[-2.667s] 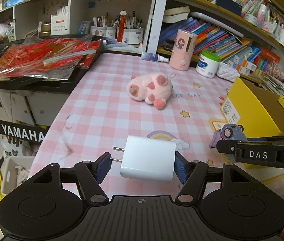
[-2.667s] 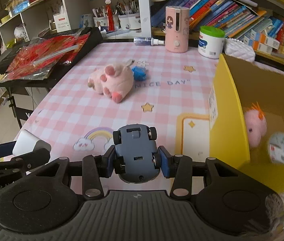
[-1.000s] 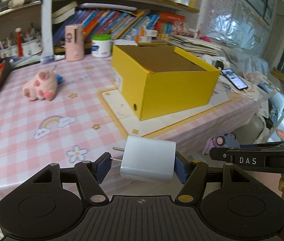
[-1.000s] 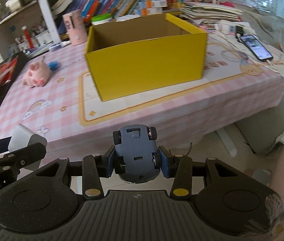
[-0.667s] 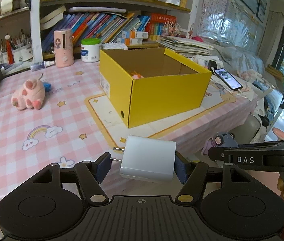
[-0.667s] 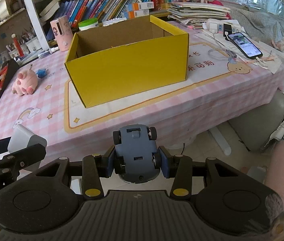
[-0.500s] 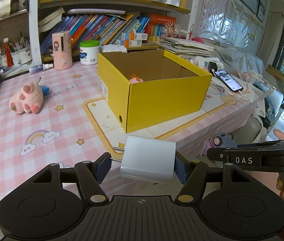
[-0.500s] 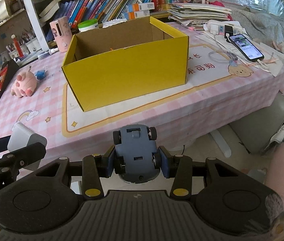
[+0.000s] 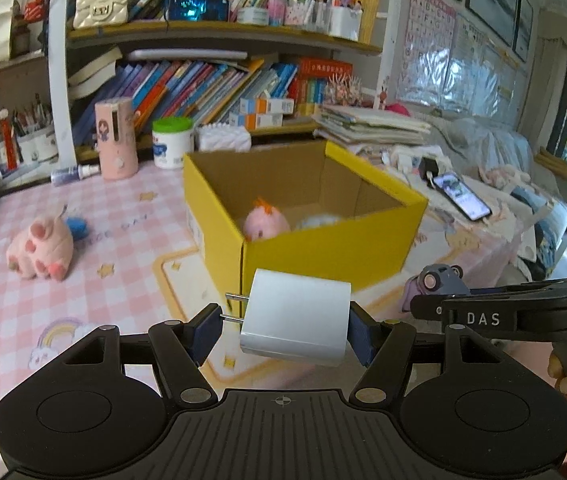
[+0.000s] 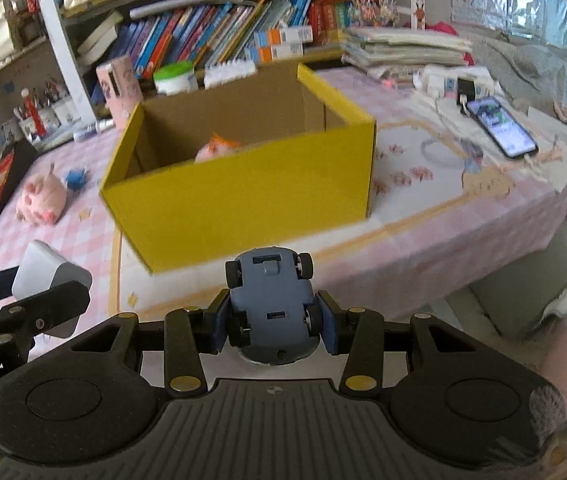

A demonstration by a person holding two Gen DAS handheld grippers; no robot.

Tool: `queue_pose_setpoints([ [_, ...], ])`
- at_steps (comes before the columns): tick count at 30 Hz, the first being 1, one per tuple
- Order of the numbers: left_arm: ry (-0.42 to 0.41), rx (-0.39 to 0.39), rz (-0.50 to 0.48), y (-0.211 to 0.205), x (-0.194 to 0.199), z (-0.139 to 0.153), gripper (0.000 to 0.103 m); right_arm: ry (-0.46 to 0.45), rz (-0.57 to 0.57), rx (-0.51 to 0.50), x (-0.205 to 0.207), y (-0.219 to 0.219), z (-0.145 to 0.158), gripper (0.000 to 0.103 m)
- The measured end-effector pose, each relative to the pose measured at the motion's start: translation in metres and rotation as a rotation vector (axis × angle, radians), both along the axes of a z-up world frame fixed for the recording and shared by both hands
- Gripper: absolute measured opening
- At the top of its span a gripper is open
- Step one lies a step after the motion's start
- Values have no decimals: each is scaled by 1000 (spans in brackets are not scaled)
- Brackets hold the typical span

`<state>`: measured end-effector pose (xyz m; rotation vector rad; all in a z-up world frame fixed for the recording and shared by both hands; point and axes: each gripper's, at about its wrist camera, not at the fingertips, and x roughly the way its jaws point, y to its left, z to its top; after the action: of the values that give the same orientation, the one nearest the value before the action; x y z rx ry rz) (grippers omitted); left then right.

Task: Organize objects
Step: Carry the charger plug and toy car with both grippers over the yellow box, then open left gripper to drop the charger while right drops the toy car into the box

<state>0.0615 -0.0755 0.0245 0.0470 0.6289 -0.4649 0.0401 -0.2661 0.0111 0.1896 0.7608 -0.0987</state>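
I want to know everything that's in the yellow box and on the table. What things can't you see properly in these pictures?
- Yellow box floor: its near wall hides most in both views; only a pink plush pokes up.
- Pale thing beside it, left wrist view: cut off by the wall, unidentifiable.
- Small blue thing behind the pink pig plush: partly hidden, too small.
- Toy car top: faces away; right gripper shows its underside.
- Phone screen: blurred.

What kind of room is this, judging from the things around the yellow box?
Most likely a child's study or play corner at home: shelves packed with colourful books, an alphabet chart on the wall, pen cups, and a pink plush toy on a pink checked tablecloth.
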Motion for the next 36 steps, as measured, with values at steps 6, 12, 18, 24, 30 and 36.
queue_pose_setpoints([
  [6, -91, -23, 17, -18, 27, 22, 65, -94, 20, -10, 30, -22, 26, 41],
  [12, -117, -20, 44, -43, 60, 27, 65, -163, 67, -29, 68, -42, 46, 41],
  [18, -74, 21, 69, -64, 88, 11, 65, -152, 122, -38, 106, -58, 43, 41],
  [24, -27, 74, 88, -78, 106, -6, 65, -117, 206, -56, 140, -57, 31, 41],
  [30, 3, 119, 98, -87, 120, -17, 65, -64, 293, -71, 172, -51, 16, 41],
  [36, 33, 137, 111, -91, 127, -24, 66, -19, 357, -85, 194, -46, 4, 41],
])
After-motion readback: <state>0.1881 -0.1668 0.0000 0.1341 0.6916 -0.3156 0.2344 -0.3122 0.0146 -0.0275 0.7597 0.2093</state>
